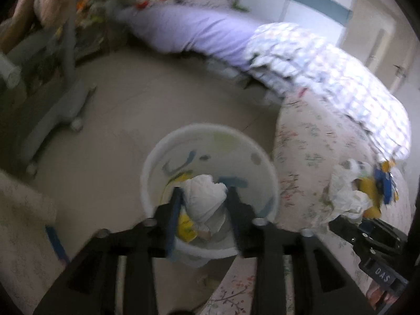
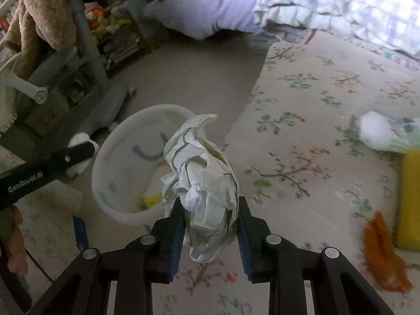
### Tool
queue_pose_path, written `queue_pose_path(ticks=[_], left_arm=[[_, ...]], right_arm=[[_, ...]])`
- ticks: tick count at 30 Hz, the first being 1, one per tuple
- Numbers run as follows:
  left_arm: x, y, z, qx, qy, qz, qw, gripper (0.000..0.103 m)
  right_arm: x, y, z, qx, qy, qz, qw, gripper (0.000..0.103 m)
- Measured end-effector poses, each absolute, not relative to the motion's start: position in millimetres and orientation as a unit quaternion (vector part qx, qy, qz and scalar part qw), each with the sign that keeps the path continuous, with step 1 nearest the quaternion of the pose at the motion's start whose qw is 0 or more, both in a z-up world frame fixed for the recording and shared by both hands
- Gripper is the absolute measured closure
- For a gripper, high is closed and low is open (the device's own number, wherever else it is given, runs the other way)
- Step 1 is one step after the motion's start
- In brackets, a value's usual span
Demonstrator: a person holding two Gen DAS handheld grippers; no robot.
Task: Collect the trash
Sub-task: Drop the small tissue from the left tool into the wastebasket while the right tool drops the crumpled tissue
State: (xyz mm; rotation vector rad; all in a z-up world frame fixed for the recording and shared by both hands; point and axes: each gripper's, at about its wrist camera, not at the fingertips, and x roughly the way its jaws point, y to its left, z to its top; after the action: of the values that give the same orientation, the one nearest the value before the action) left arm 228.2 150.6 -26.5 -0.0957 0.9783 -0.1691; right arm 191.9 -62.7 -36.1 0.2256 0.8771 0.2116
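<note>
Beside a bed with a floral sheet (image 2: 315,120), a round white bin (image 1: 157,162) stands on a pale floor (image 1: 118,120). Seen from the left wrist camera, the left gripper (image 1: 203,197) hangs directly over the bin's mouth, its two black fingers (image 1: 173,210) spread apart. A white wad of tissue (image 1: 204,199) sits between them, over the bin; the blurred picture does not show the pads pressing on it. Yellow scraps (image 1: 185,227) lie at the bin's bottom.

Seen from the right wrist camera, the right gripper (image 2: 210,210) is clamped on a large ball of crumpled white paper (image 2: 202,173), which bulges up and out past the fingertips. The bin (image 2: 110,162) lies at about ten o'clock from this paper, at the bed's edge.

More litter remains on the sheet: an orange scrap (image 2: 383,257) at four o'clock, a yellow item (image 2: 409,199) at three o'clock, and a white-and-green wrapper (image 2: 383,134) at two o'clock. A grey chair base (image 2: 105,110) stands behind the bin.
</note>
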Motion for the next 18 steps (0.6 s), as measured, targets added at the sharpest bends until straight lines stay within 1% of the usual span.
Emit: queue_pose_path(ticks=[1, 3, 5, 7, 12, 14, 17, 18], left_arm=[[229.6, 154.1, -28.2, -0.053, 0.475, -0.068, 0.876, 0.038], [229.1, 160.2, -28.1, -0.054, 0.477, -0.041, 0.876, 0.027], [227.5, 166.4, -27.3, -0.051, 0.475, -0.016, 0.878, 0.023], [224.3, 172.5, -28.0, -0.047, 0.474, 0.002, 0.879, 0.016], [218.4, 184.4, -31.7, -0.045, 0.481, 0.016, 0.876, 0.014], [216.7, 188.4, -32.1, -0.049, 0.483, 0.018, 0.874, 0.011], [213.5, 193.7, -29.4, -0.051, 0.48, 0.022, 0.876, 0.004], [213.1, 195.8, -28.1, -0.051, 0.477, 0.025, 0.877, 0.001]], right_arm=[[195.0, -60.5, -36.3, 0.107, 0.423, 0.103, 0.894, 0.069], [200.9, -55.2, -35.5, 0.105, 0.422, 0.106, 0.894, 0.069], [207.2, -49.8, -34.1, 0.107, 0.422, 0.11, 0.894, 0.068], [212.1, -46.3, -33.7, 0.106, 0.423, 0.113, 0.893, 0.068], [224.7, -32.7, -34.5, 0.102, 0.429, 0.115, 0.89, 0.068], [229.7, -26.9, -35.6, 0.101, 0.432, 0.115, 0.889, 0.068], [235.2, -20.2, -36.9, 0.102, 0.434, 0.119, 0.887, 0.068], [236.3, -18.5, -36.8, 0.102, 0.434, 0.12, 0.887, 0.065]])
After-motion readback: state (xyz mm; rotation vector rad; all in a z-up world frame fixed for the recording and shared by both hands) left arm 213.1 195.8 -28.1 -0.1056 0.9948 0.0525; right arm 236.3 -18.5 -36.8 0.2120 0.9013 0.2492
